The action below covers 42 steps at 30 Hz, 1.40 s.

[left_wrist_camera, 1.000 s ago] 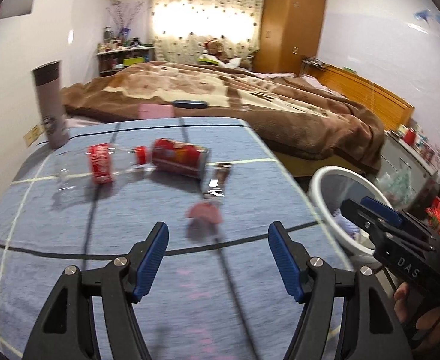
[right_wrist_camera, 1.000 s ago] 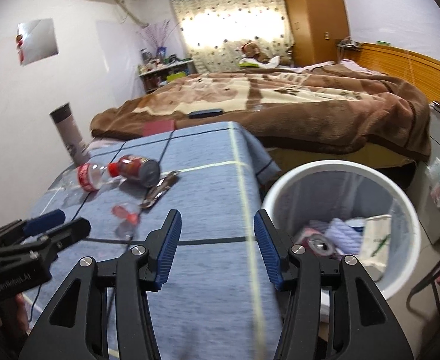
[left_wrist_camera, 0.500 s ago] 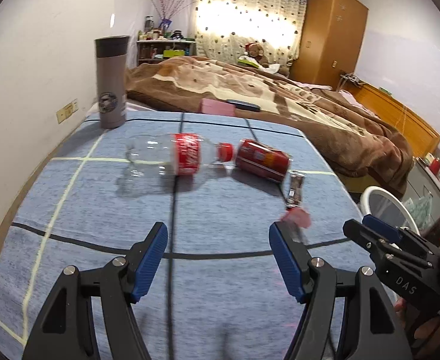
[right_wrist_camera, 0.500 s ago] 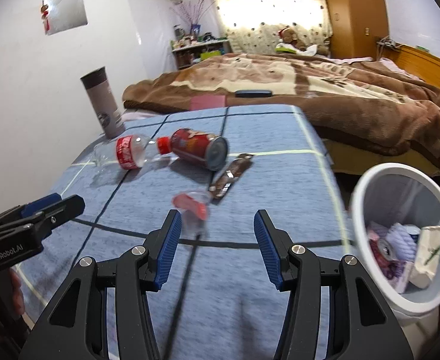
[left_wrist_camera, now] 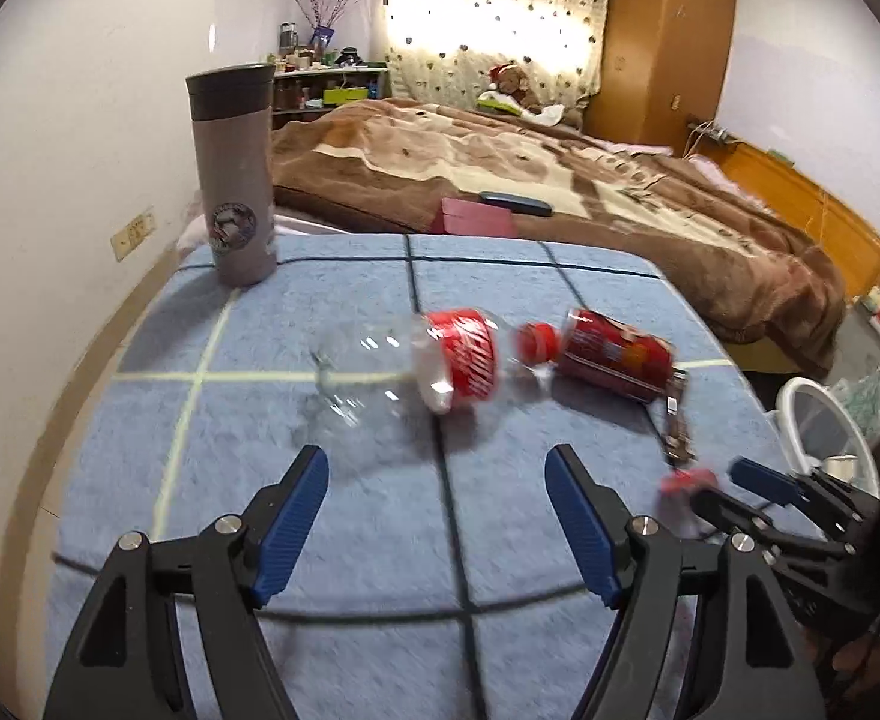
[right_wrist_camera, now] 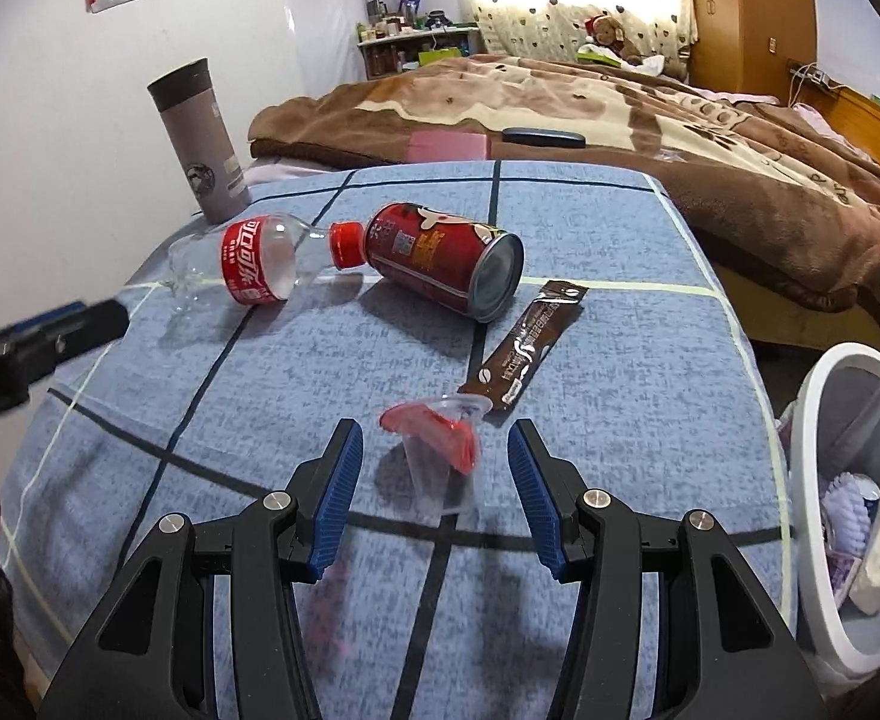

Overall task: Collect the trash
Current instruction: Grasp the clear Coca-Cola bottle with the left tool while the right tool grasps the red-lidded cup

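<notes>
On the blue checked table (right_wrist_camera: pixel 608 360) lie a clear cola bottle (right_wrist_camera: pixel 248 267) with a red label, a red can (right_wrist_camera: pixel 440 258) on its side, a brown sachet (right_wrist_camera: pixel 527 345) and a small clear cup with a red lid (right_wrist_camera: pixel 440 450). My right gripper (right_wrist_camera: pixel 434 492) is open, its blue pads either side of the small cup, not touching it. My left gripper (left_wrist_camera: pixel 437 516) is open and empty, just short of the cola bottle (left_wrist_camera: pixel 416 366). The can (left_wrist_camera: pixel 617 354) and sachet (left_wrist_camera: pixel 674 414) lie to its right.
A white bin (right_wrist_camera: pixel 854 480) with trash in it stands right of the table; it also shows in the left wrist view (left_wrist_camera: pixel 824 420). A grey tumbler (left_wrist_camera: pixel 236 174) stands upright at the table's far left corner. A bed with a brown blanket (right_wrist_camera: pixel 650 114) lies behind.
Both grippers have moved forward and left over the table. The right one now brackets the small cup; the left one now faces the bottle. Both stay open.
</notes>
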Motion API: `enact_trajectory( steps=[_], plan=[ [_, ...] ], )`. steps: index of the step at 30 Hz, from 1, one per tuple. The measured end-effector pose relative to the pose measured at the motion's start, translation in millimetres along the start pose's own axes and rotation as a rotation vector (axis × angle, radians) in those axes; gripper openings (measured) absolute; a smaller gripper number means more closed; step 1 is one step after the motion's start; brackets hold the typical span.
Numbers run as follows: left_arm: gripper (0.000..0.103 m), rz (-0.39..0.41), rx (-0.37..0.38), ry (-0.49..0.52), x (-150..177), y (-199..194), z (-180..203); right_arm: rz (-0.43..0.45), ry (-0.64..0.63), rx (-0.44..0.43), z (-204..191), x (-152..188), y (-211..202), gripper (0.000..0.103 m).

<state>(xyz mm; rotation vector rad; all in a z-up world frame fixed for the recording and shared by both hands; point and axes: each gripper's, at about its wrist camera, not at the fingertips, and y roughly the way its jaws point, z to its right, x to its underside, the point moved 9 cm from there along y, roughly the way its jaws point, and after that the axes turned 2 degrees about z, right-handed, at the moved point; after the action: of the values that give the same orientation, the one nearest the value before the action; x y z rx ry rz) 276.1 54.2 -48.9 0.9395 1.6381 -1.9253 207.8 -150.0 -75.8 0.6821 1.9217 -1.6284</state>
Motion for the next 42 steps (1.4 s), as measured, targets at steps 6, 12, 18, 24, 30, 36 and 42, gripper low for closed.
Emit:
enact_trajectory(
  steps=[6,12,18,24,30,36,42],
  plan=[
    [0.077,-0.025,0.000,0.137,-22.3,22.2,0.1,-0.028,0.020,0.012,5.2,4.7,6.9,0.052],
    [0.077,-0.066,0.029,0.260,-37.9,40.7,3.9,-0.038,0.032,-0.009,5.6,5.2,9.2,0.039],
    [0.077,-0.136,0.057,0.364,-47.1,64.8,14.0,-0.050,0.015,-0.028,-0.8,7.5,11.5,0.031],
    [0.077,-0.205,0.091,0.416,-41.5,85.6,22.0,-0.054,0.025,-0.041,2.3,5.9,13.8,0.031],
    [0.077,-0.269,0.111,0.447,-21.1,91.3,32.6,-0.054,0.040,-0.051,6.6,4.9,13.5,0.031],
    [0.077,-0.300,0.180,0.437,-2.7,83.6,49.5,-0.052,0.055,-0.062,9.5,6.1,14.2,0.031],
    [0.077,-0.282,0.185,0.311,-16.5,92.5,48.8,-0.050,0.053,-0.065,8.7,4.5,14.7,0.031]
  ],
)
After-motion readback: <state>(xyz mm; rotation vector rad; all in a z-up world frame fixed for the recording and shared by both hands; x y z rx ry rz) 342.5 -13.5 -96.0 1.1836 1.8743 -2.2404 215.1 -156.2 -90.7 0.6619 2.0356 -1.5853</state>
